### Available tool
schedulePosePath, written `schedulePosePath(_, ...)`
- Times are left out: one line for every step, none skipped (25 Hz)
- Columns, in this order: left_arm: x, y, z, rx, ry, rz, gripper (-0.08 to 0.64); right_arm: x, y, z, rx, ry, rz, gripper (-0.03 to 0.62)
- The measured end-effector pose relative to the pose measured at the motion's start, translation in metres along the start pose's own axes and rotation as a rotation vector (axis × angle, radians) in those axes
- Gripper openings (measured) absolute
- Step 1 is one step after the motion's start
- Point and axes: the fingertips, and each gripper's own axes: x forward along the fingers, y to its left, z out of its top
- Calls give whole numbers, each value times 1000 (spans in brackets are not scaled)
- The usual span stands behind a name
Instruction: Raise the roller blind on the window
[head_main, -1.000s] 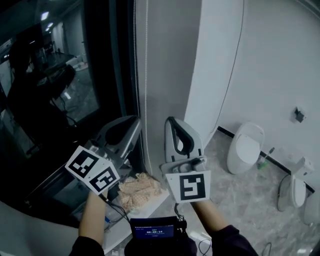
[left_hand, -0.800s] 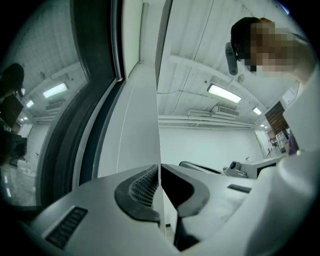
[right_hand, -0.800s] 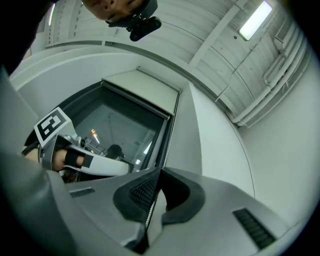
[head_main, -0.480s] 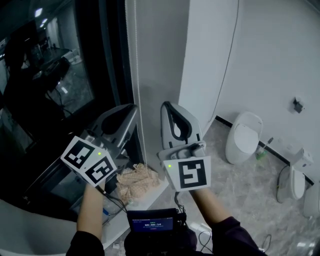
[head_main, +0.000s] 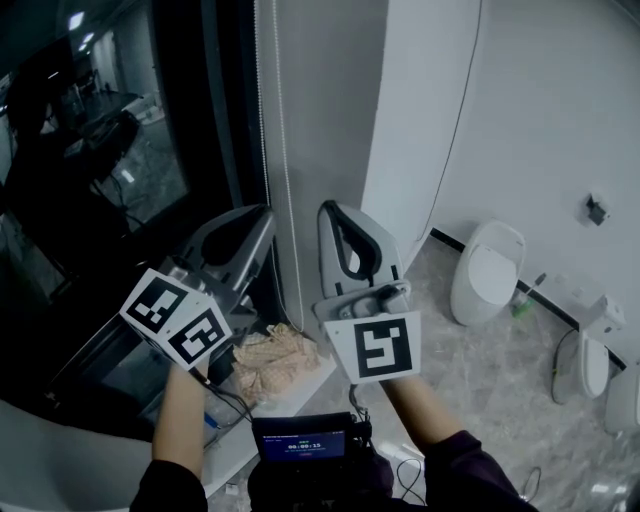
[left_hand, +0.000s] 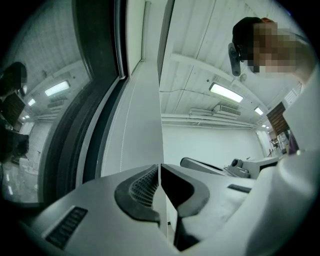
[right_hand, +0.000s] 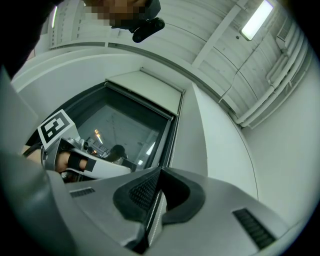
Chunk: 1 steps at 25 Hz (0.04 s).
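Right gripper (head_main: 329, 207) fingers clamped on bead chain (head_main: 283, 150) by the window frame (head_main: 225, 120), left gripper (head_main: 267, 211) fingers pressed together beside it, roller blind (right_hand: 145, 87) high on the window: jerk your pull and the beads likely slip through the pads.

head view dim, bluish. window (head_main: 100, 150) dark, shows reflections. gripper views brighter, ceiling lights (left_hand: 226, 93) glow. edges round, bent, dark corners.
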Motion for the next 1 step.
schedulePosePath(0,0,0,-1,0,0,20,0,-1,0,1,2,0,9)
